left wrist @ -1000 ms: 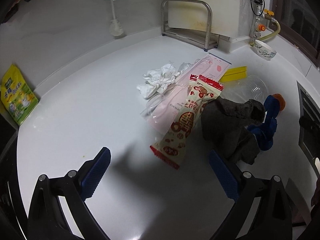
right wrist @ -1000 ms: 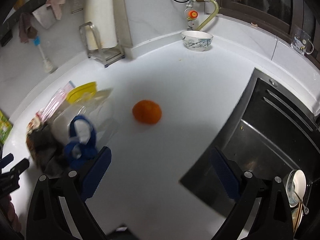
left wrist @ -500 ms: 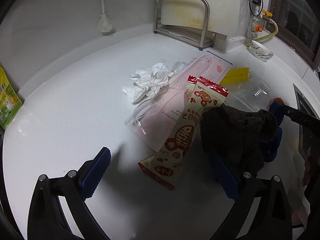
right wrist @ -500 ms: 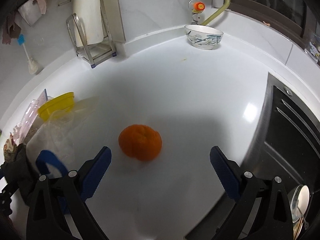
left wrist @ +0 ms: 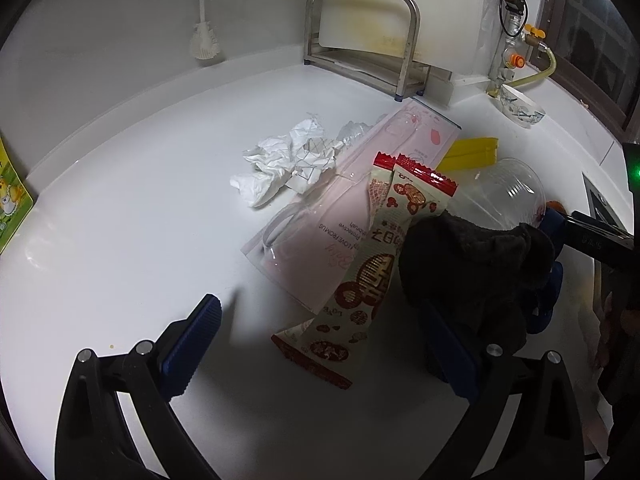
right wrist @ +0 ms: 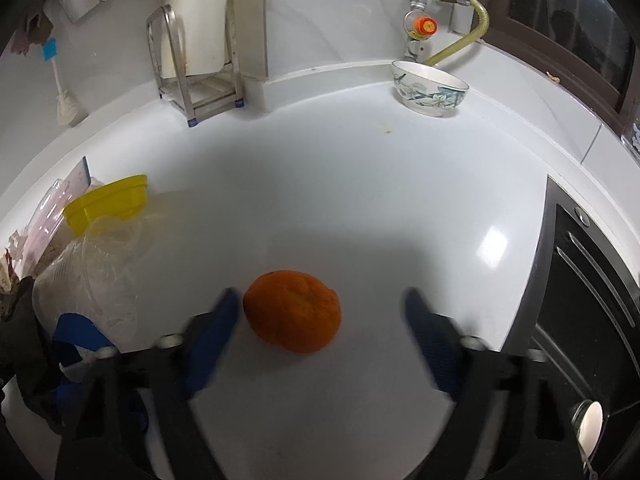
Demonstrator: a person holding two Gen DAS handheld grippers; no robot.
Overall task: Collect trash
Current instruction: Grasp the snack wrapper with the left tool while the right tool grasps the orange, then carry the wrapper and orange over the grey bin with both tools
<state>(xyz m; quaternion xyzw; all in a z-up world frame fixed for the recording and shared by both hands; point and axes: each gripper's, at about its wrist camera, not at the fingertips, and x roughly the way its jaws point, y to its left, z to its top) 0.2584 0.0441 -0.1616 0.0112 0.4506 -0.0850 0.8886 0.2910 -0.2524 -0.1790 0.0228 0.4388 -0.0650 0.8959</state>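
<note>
Trash pile at the left gripper, orange between the right one's fingers

Left wrist: left gripper (left wrist: 320, 344) spread wide, empty; snack wrapper (left wrist: 368, 276) at 12 o'clock. Right wrist: right gripper (right wrist: 322, 328) spread, orange (right wrist: 293, 317) touching the 9 o'clock finger; centre it before squeezing, I judge.

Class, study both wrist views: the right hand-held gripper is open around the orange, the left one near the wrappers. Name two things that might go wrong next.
1. The orange sits off-centre between the fingers of the right hand-held gripper, close to the left finger; being round, it may roll away on closing.
2. The left hand-held gripper straddles the red snack wrapper, which overlaps the pink bag and abuts the dark cloth; it may drag those along.
</note>
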